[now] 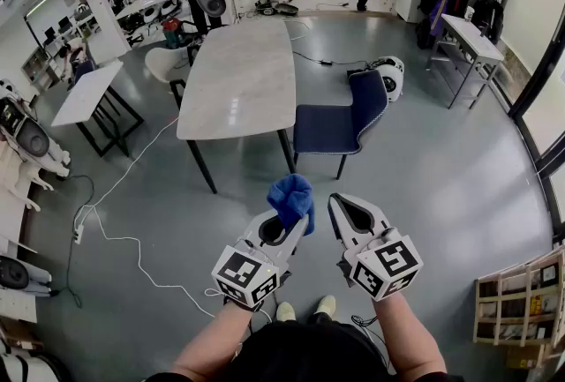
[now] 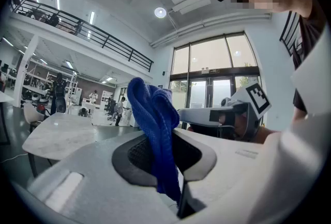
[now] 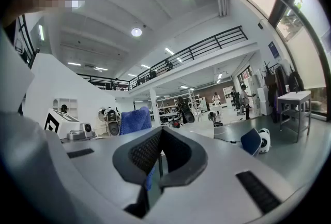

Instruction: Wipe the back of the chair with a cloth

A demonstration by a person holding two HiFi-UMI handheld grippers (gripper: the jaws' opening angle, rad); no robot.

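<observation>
At the bottom of the head view, the person's forearms reach forward over a pair of pale shoes [image 1: 300,310], with a gripper in each hand. The left gripper [image 1: 281,228] has its jaws clenched on a bright blue terry cloth [image 1: 291,198]. In the left gripper view the cloth [image 2: 153,114] stands up in a folded bunch from between the dark pads [image 2: 135,151], its lower end pinched in the gap. Just beside it, at the lower centre right of the head view, the right gripper [image 1: 341,207] has its jaws pressed together with nothing between them. The right gripper view shows the right gripper [image 3: 160,154] closed in the same way. Both grippers hang above the glossy grey floor [image 1: 441,186]. A thin white cable [image 1: 115,226] trails across the floor at the lower left. Farther up, near the middle of the frame, a dark blue upholstered chair on thin black legs [image 1: 340,120] stands well apart from the cloth. Its seat is drawn up to the right edge of a long pale marble-topped bench on black legs [image 1: 238,76], and its back is turned toward the upper right.
</observation>
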